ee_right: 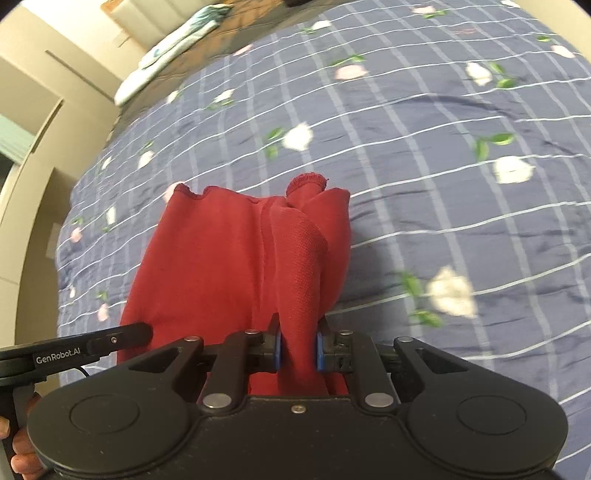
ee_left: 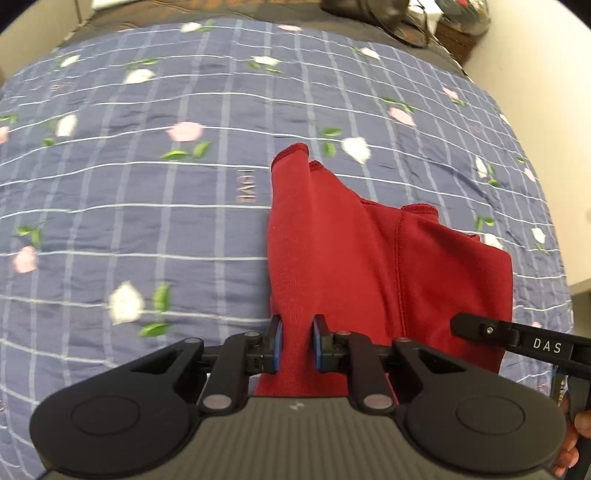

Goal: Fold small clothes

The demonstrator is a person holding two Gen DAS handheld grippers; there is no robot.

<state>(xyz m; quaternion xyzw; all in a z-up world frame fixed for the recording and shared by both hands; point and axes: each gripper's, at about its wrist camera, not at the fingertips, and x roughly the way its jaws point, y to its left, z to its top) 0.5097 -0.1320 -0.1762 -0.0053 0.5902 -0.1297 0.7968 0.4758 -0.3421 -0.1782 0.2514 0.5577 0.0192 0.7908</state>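
Note:
A small red garment (ee_left: 351, 251) hangs from both grippers over the bed, its far hems drooping toward the bedspread. My left gripper (ee_left: 297, 345) is shut on the garment's near left edge, red cloth pinched between the blue pads. My right gripper (ee_right: 298, 349) is shut on a bunched fold of the same red garment (ee_right: 236, 266) at its right side. Each wrist view shows the other gripper's black finger at its edge: the right one (ee_left: 517, 338) and the left one (ee_right: 92, 345). The garment's underside is hidden.
A blue checked bedspread (ee_left: 147, 206) with white and pink flowers covers the bed. Dark bags (ee_left: 388, 18) sit at the far end. A pale pillow or cloth (ee_right: 173, 48) lies by the headboard. Beige walls and furniture (ee_right: 33, 177) border the left side. A hand (ee_left: 572, 443) holds a grip.

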